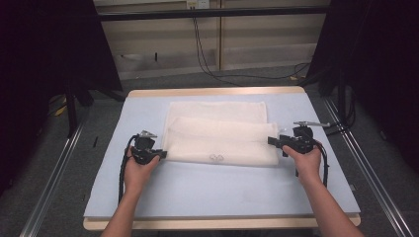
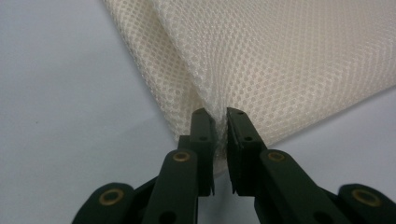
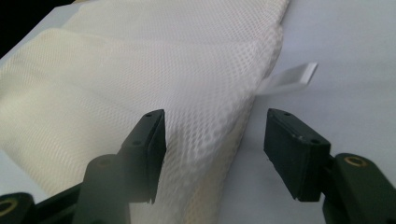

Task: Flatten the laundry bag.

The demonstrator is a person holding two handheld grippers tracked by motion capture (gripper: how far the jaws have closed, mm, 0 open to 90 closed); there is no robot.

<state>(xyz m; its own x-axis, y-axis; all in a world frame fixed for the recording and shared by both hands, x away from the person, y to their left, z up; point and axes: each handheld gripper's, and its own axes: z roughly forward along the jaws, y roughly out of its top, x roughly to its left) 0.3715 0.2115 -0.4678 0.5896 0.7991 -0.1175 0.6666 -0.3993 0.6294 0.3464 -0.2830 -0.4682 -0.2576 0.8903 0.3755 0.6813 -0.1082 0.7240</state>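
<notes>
Fold half made in cream mesh laundry bag (image 1: 220, 140): left gripper (image 2: 221, 116) clenched on near-left corner, right gripper (image 3: 215, 140) agape astride near-right corner, unpinched.

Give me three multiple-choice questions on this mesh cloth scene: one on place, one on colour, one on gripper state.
1. Where does the mesh cloth lie?
A. on the floor
B. on the table
C. on a shelf

2. What colour is the cloth?
A. cream white
B. red
C. black

3. How do the grippers stand?
A. both open
B. both shut on cloth
C. left gripper shut on cloth, right gripper open

Key: 1 B, it rests on the blue tabletop; 2 A, pale mesh everywhere; 3 C, left jaws pinch a fold, right jaws gape around the edge.
</notes>
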